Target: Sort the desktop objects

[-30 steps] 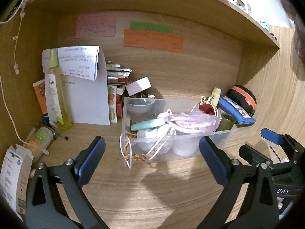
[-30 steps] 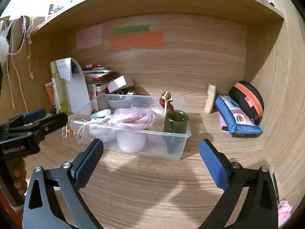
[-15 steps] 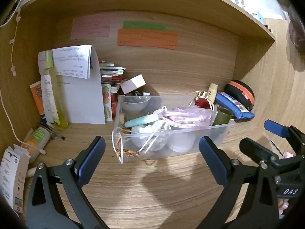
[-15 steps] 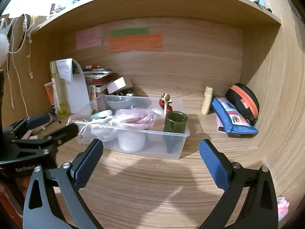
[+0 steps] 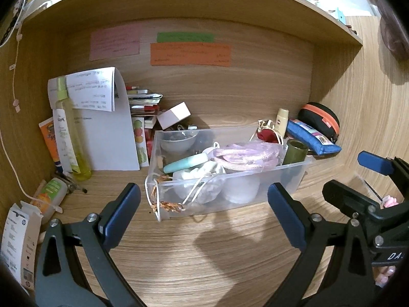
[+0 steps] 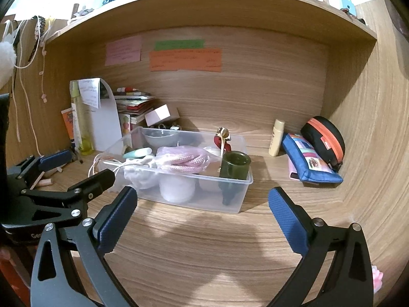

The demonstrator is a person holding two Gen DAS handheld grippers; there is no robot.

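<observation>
Both grippers farther back, clear bin (image 5: 225,179) beyond spread jaws.

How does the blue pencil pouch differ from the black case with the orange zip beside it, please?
The blue pouch is flat, soft and rectangular with a colourful printed panel; the black case is rounded and plain, with an orange zip band. The pouch leans against the case, which stands on edge by the side wall. Both sit outside the clear bin, untouched by either gripper.
</observation>
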